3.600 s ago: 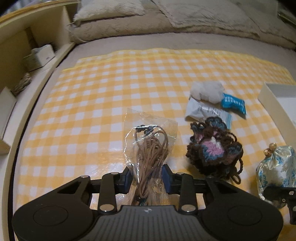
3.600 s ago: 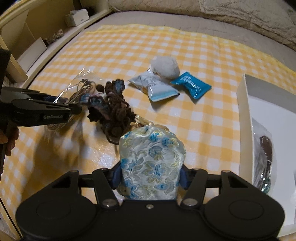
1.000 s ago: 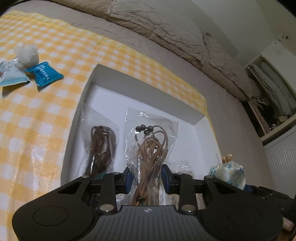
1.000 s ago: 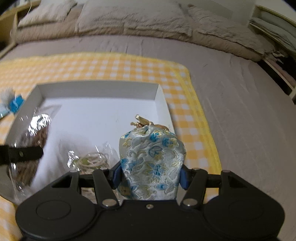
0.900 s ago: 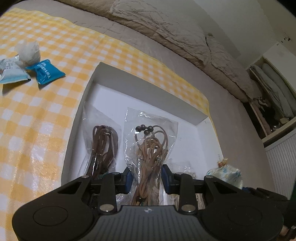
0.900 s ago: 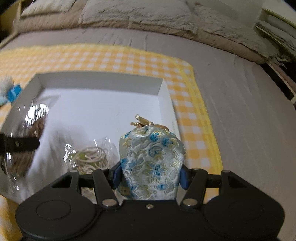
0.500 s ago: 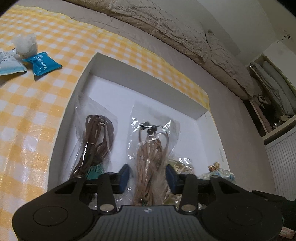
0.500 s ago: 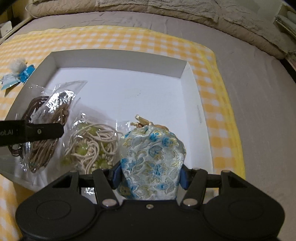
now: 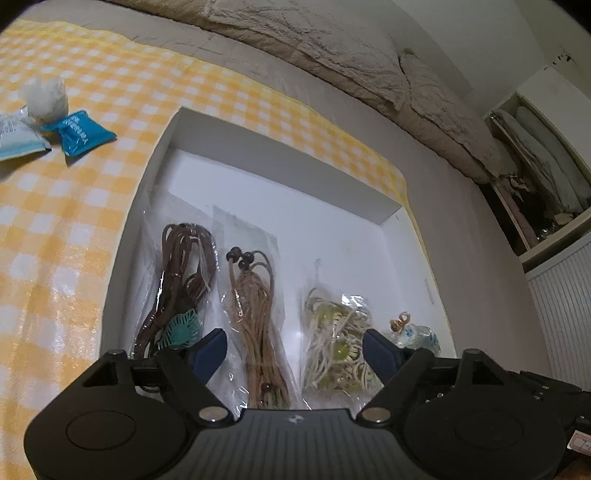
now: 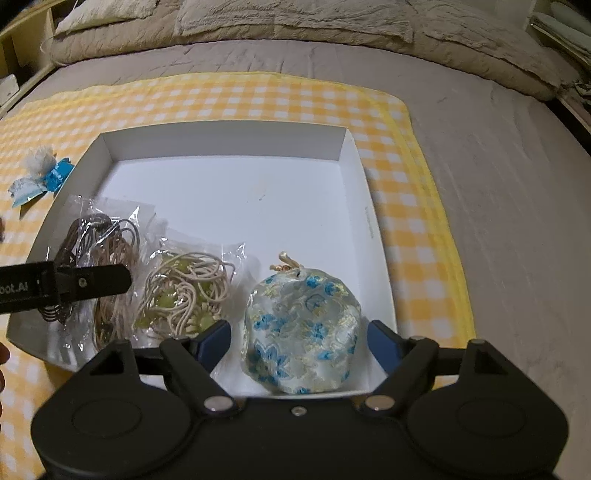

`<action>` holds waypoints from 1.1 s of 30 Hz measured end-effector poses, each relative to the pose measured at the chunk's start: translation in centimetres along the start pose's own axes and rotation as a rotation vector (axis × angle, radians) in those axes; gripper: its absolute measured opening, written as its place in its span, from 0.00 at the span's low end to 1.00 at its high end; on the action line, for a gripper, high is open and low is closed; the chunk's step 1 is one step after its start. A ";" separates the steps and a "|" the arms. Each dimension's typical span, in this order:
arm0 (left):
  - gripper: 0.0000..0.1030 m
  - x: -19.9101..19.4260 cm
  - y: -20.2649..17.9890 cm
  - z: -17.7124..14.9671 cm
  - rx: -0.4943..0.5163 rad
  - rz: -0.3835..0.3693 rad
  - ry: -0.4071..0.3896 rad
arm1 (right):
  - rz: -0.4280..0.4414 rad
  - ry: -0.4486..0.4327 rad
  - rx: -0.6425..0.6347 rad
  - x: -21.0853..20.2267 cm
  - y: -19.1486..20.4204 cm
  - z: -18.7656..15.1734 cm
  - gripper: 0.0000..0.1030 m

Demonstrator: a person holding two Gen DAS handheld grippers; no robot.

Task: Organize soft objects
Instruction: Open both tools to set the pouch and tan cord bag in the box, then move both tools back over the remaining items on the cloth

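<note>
A white box (image 9: 280, 147) lies on the yellow checked cloth. My left gripper (image 9: 293, 350) is opening its jaws; the clear bag of tan cord (image 9: 255, 314) lies flat in the box between them, free of the pads. A bag of dark brown cord (image 9: 177, 277) lies to its left and a bag of cream and green cord (image 9: 340, 339) to its right. My right gripper (image 10: 299, 339) is opening too. The blue-flowered silk pouch (image 10: 301, 328) sits in the box's near right corner (image 10: 384, 332), between the pads without touching them. One left finger (image 10: 92, 282) crosses the cord bags.
On the checked cloth (image 9: 55, 221), left of the box, lie a blue packet (image 9: 77, 133), a white packet (image 9: 14, 140) and a white fluffy ball (image 9: 44, 96). Beige bedding (image 10: 295, 22) runs along the far side. An open cupboard (image 9: 535, 184) stands at right.
Both grippers carried their loads from the cloth to the box. In the last half second both pairs of jaws spread, and the cord bag and the pouch now rest in the box.
</note>
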State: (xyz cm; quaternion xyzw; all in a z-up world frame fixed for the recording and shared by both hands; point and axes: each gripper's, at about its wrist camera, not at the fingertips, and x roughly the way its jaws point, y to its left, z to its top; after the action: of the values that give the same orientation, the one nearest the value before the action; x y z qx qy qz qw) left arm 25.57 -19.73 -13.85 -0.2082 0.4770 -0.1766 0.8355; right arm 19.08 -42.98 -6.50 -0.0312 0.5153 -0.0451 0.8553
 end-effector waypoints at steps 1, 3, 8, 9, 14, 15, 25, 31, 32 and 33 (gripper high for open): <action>0.84 -0.3 -0.1 0.0 0.007 -0.001 0.000 | 0.001 -0.002 0.002 -0.2 -0.1 -0.2 0.79; 0.86 -0.8 -0.5 0.2 0.027 0.004 -0.005 | -0.002 -0.010 0.009 -0.8 -0.3 -0.3 0.80; 0.93 -2.6 -1.4 0.2 0.082 0.001 -0.016 | 0.013 -0.052 0.053 -2.6 -0.9 -0.7 0.81; 0.94 -3.0 -1.6 0.2 0.091 -0.003 -0.022 | 0.020 -0.061 0.062 -2.8 -1.0 -0.7 0.81; 0.99 -5.0 -2.0 0.3 0.133 -0.006 -0.055 | 0.033 -0.113 0.093 -4.7 -1.1 -1.0 0.82; 0.99 -5.4 -2.0 0.4 0.140 -0.004 -0.059 | 0.037 -0.127 0.102 -5.2 -1.2 -1.0 0.83; 1.00 -9.0 -1.8 0.8 0.249 0.044 -0.132 | 0.058 -0.247 0.172 -8.8 -1.0 -1.5 1.00; 1.00 -10.7 -1.0 1.1 0.292 0.087 -0.168 | 0.056 -0.264 0.175 -9.2 -0.5 -1.6 1.00; 1.00 -10.9 -0.9 1.1 0.298 0.095 -0.173 | 0.056 -0.267 0.176 -9.3 -0.4 -1.6 1.00; 1.00 -11.1 -0.8 1.2 0.305 0.103 -0.177 | 0.055 -0.270 0.176 -9.3 -0.3 -1.6 1.00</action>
State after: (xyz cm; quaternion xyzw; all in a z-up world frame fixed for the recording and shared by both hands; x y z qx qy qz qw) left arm 21.14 -14.68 -4.89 -0.0693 0.3794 -0.1848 0.9039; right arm 13.36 -42.26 0.95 0.0524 0.3904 -0.0621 0.9171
